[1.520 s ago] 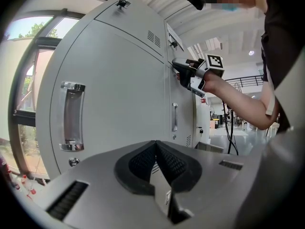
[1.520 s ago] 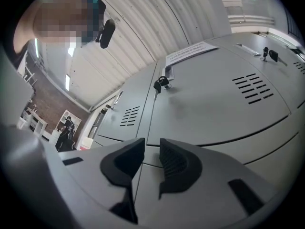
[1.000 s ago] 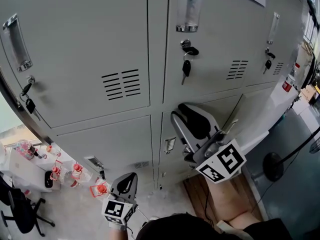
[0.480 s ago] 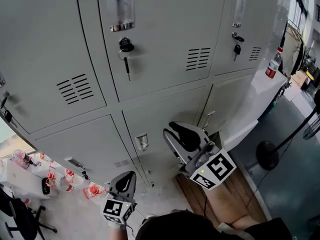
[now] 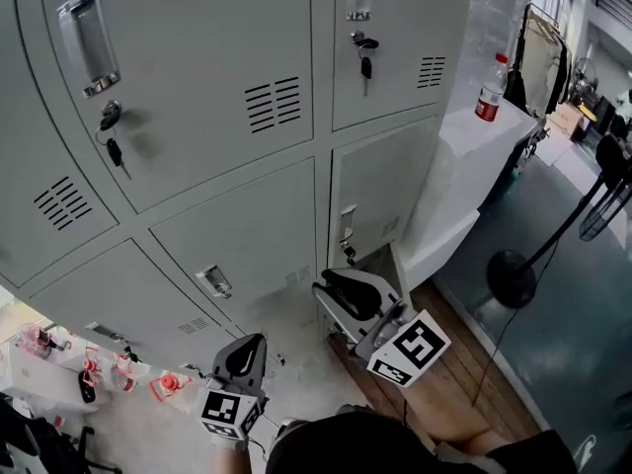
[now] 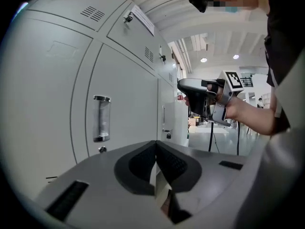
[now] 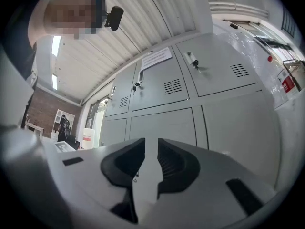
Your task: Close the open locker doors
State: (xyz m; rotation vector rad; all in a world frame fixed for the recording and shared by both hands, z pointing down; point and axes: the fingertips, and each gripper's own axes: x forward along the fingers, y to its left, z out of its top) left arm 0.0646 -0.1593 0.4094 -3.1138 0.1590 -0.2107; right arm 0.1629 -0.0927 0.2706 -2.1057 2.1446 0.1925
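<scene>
A bank of grey lockers [image 5: 227, 107] fills the head view. The lower right door [image 5: 380, 181] stands slightly ajar, with a dark gap along its bottom edge. My right gripper [image 5: 334, 286] hangs just below that door, apart from it. Its jaws have just closed a little and stand a narrow slit apart with nothing between them [image 7: 151, 144]. My left gripper [image 5: 247, 355] is low at the left, shut and empty, its pads meeting at the tip [image 6: 156, 144]. It faces along the locker fronts, where the right gripper [image 6: 181, 84] shows in a hand.
Keys hang in two upper locks [image 5: 114, 151] [image 5: 365, 65]. A red-capped bottle [image 5: 491, 89] stands on a white cabinet [image 5: 459, 166] right of the lockers. A fan stand [image 5: 512, 277] and wooden boards [image 5: 444, 378] are at the right. Several red-capped bottles [image 5: 94, 373] sit lower left.
The view has swung right along the lockers. My right gripper has sunk from the middle row to the bottom row, near the ajar door. The left gripper stays low at the left.
</scene>
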